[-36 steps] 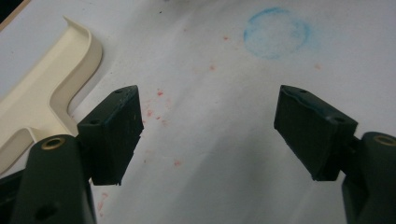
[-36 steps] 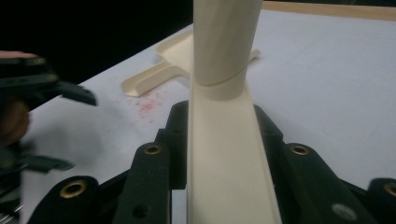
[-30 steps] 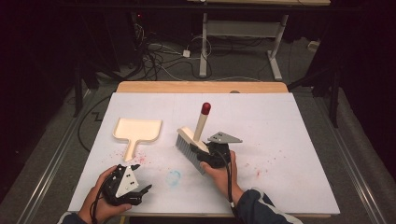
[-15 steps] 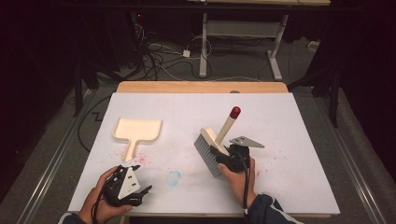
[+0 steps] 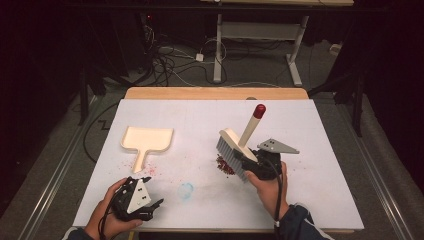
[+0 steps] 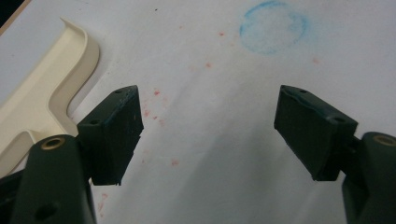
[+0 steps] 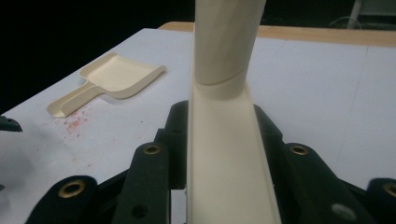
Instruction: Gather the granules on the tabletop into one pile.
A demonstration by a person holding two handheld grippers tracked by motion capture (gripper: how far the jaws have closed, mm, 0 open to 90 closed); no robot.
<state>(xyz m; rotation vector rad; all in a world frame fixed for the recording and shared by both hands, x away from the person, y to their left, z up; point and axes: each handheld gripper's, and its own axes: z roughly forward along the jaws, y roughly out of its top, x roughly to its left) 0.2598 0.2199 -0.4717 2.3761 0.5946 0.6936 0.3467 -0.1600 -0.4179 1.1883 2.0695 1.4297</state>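
A cream brush [image 5: 243, 136] with a red-tipped handle and grey bristles stands tilted right of the table's middle. My right gripper [image 5: 248, 163] is shut on its handle [image 7: 223, 116] low down, near the head. A small heap of red crumbs [image 5: 224, 166] lies against the bristles. The cream dustpan [image 5: 148, 141] lies flat at the left with its handle toward me, and it appears again far off as the dustpan [image 7: 111, 80]. My left gripper [image 5: 151, 205] rests near the front edge, open with nothing between its fingers. Part of the dustpan handle [image 6: 35, 105] lies just left of that open gripper [image 6: 208, 123].
The white table top [image 5: 320, 150] bears a faint blue ring [image 5: 185, 190] at front centre and scattered red specks [image 5: 150, 167] by the dustpan handle. The ring [image 6: 273, 28] lies ahead of the left jaws. A wooden strip [image 5: 215, 93] runs along the far edge, with cables and desk legs beyond it.
My right gripper has carried the brush to the right across the table, and its handle now leans further right. A heap of red crumbs has gathered at the bristles. The left gripper has barely moved.
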